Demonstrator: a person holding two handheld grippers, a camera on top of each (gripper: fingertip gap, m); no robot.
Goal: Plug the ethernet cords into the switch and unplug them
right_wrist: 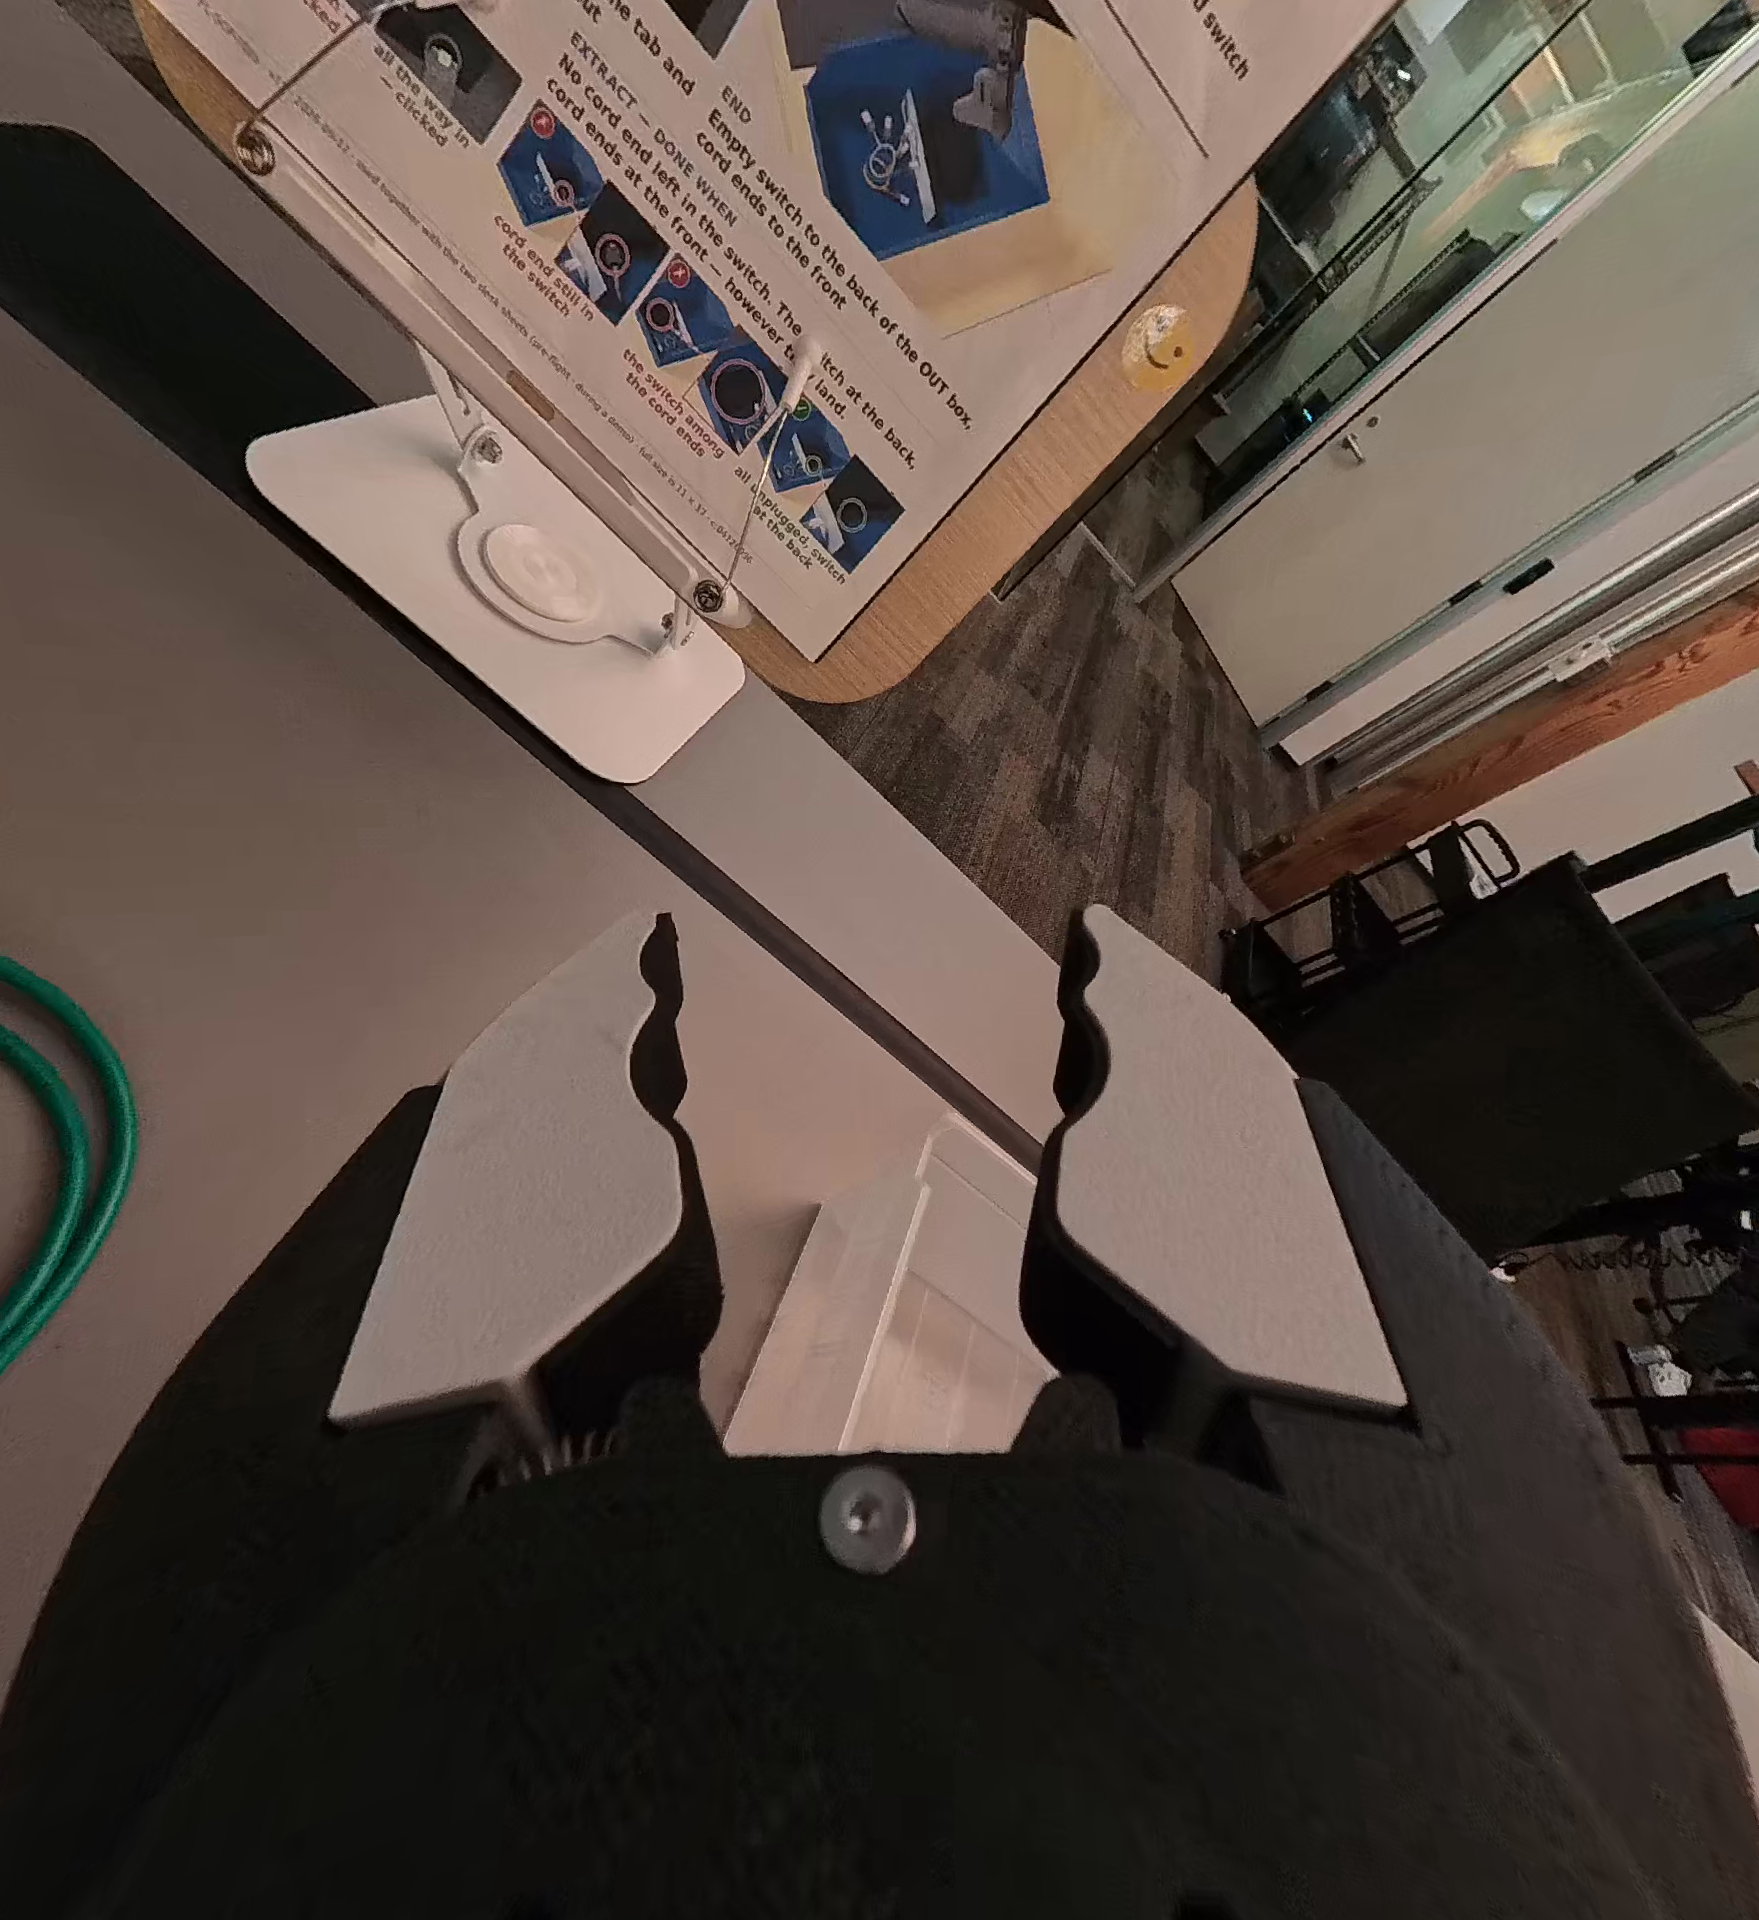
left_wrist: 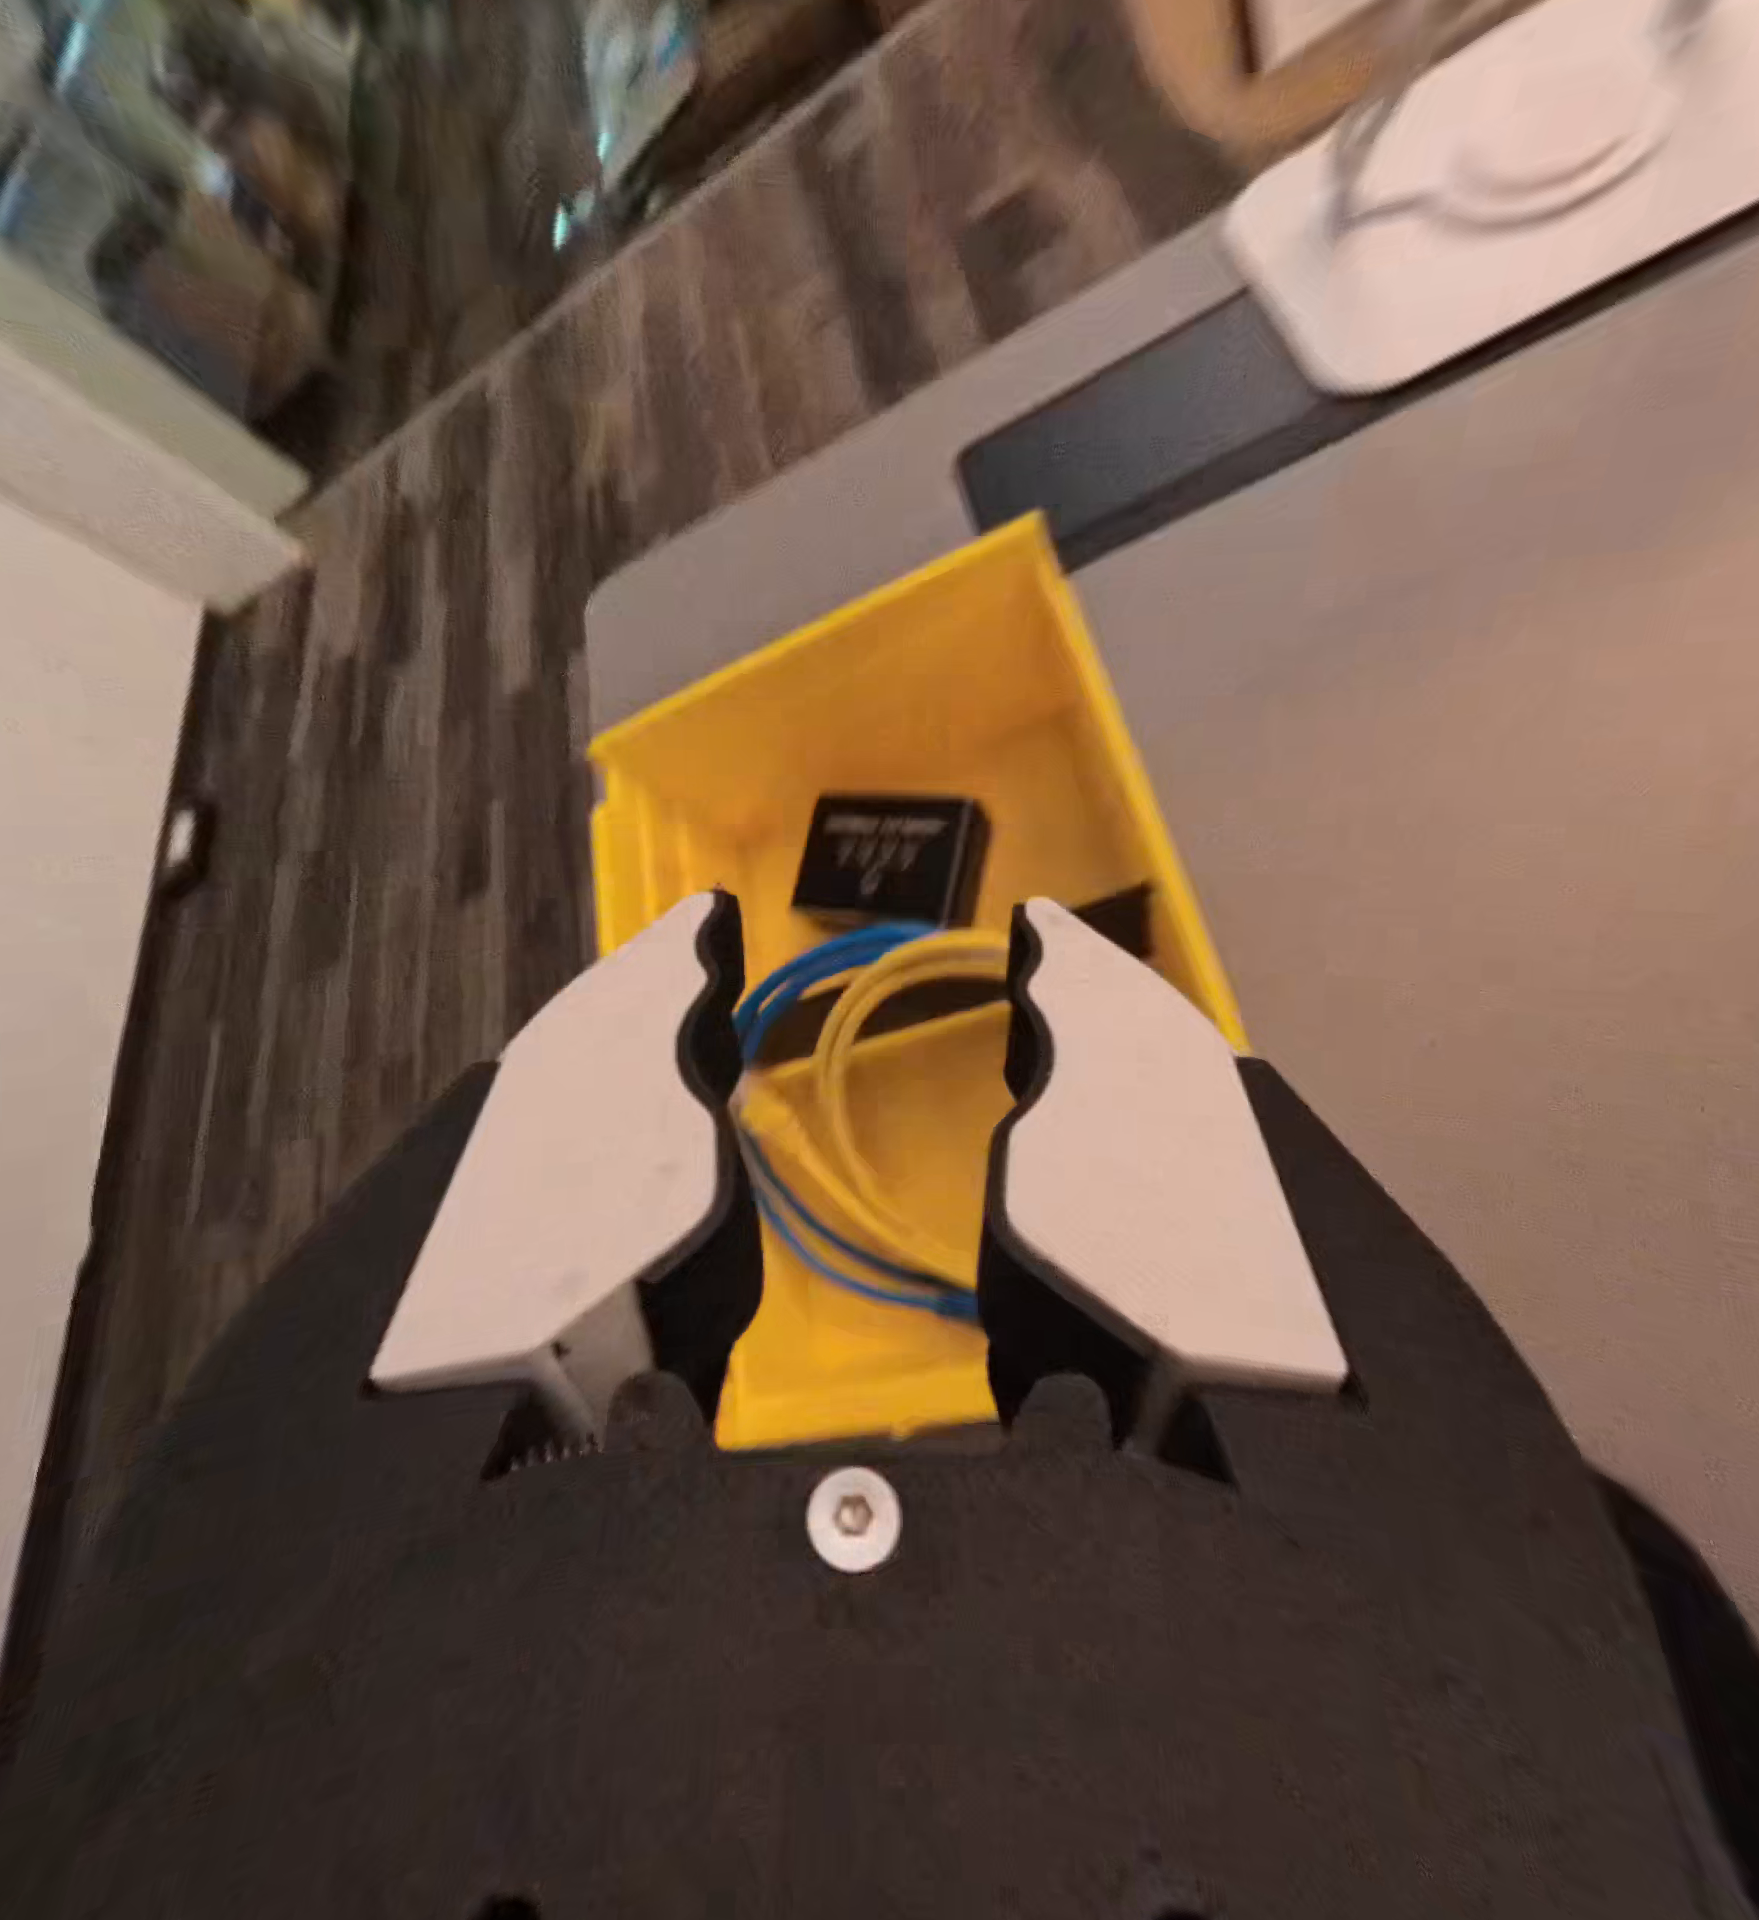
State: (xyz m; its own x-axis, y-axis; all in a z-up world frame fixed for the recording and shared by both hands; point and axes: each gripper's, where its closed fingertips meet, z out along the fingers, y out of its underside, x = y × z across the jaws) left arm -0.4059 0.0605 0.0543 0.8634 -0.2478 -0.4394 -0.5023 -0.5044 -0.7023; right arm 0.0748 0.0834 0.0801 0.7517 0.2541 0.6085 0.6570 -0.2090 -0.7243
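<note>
Through the left wrist view we hang over the yellow bin [left_wrist: 958, 707], and our left gripper [left_wrist: 873, 914] stands with its jaws well apart, nothing between them. Inside the bin sits the small black switch [left_wrist: 890, 857] toward the far end, and nearer to us the blue cord [left_wrist: 802, 977] and the yellow cord [left_wrist: 854, 1008] lie in loose loops, thin and floppy; whether either end sits in a port we cannot tell through the blur. We judge this the reach-in, so the next move calls for dropping onto a cord end, not the slack loop. Over to the right wrist view: our right gripper [right_wrist: 870, 920] gapes wide and empty above the grey table [right_wrist: 283, 831], a clear plastic box [right_wrist: 896, 1309] just under it, a green cable [right_wrist: 75, 1143] curling at the left edge, an instruction board [right_wrist: 750, 260] on its white stand [right_wrist: 501, 582] beyond.
</note>
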